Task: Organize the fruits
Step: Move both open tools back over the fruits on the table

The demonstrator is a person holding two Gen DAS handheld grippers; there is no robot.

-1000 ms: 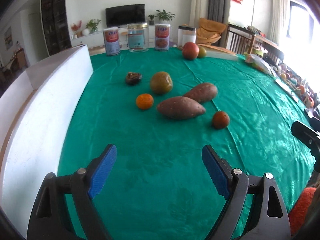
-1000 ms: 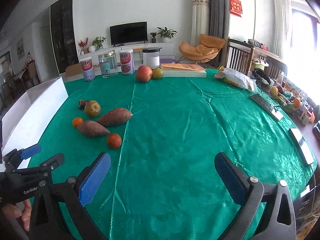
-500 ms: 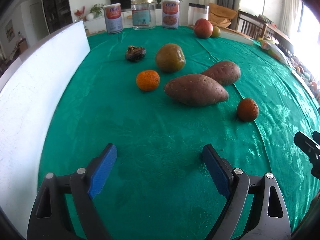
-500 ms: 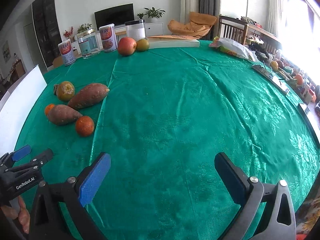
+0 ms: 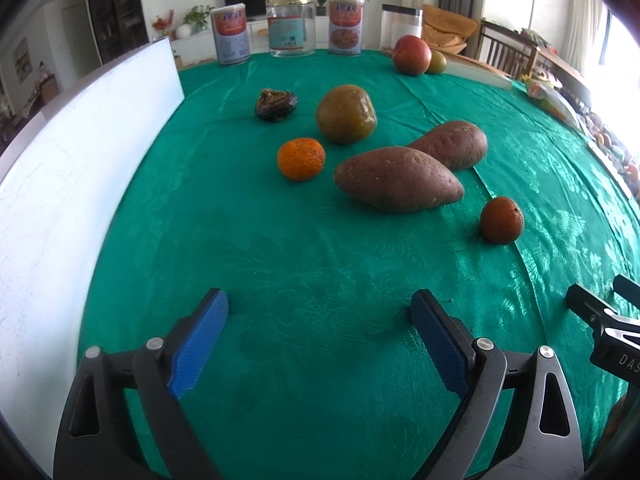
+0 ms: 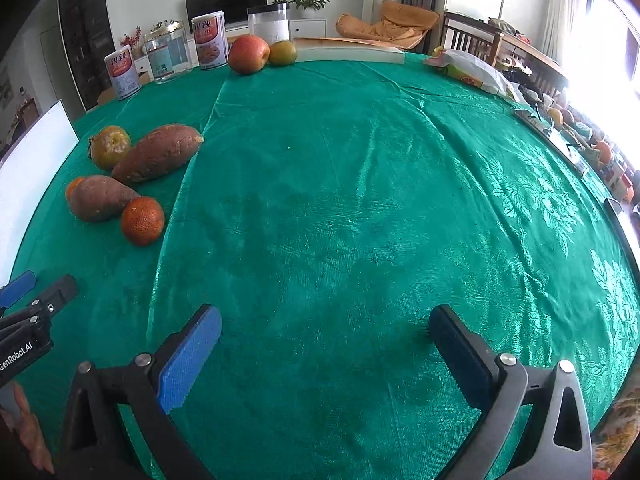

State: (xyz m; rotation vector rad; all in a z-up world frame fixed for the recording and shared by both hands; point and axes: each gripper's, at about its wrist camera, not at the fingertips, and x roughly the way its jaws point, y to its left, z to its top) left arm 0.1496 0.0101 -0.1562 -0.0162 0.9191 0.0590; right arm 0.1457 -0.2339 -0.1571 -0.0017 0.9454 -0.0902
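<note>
Two grippers hang low over a green-clothed tabletop point(image 6: 360, 184), both tilted down. Left gripper point(image 5: 319, 322): blue-padded fingers point(image 5: 198, 344) wide apart, nothing between them, only bare cloth; its jaws have just been opening a bit further. Right gripper point(image 6: 325, 336): fingers also wide apart w/ nothing between.

Fruit & veg sit in a loose cluster ahead of the left gripper, well apart from it: near sweet potato point(image 5: 398, 179) in the middle, far sweet potato point(image 5: 450, 144) just behind and touching it, bright orange point(image 5: 301, 159) to its left, darker orange point(image 5: 501, 220) to its right, a green-brown round fruit point(image 5: 346, 113) further back, and a small dark shrivelled item point(image 5: 276, 105) left of that. At the far edge: red apple point(image 5: 412, 55) beside a small green fruit point(image 5: 437, 61), plus three tins/jars point(image 5: 287, 26). A white board point(image 5: 80, 152) lines the left side.

Vs. a sec ago: both views sit lower & closer to the cloth; cluster looks bigger and nearer in the left view. In the right view the cluster has slid to the left edge. Fruit itself hasn't moved
</note>
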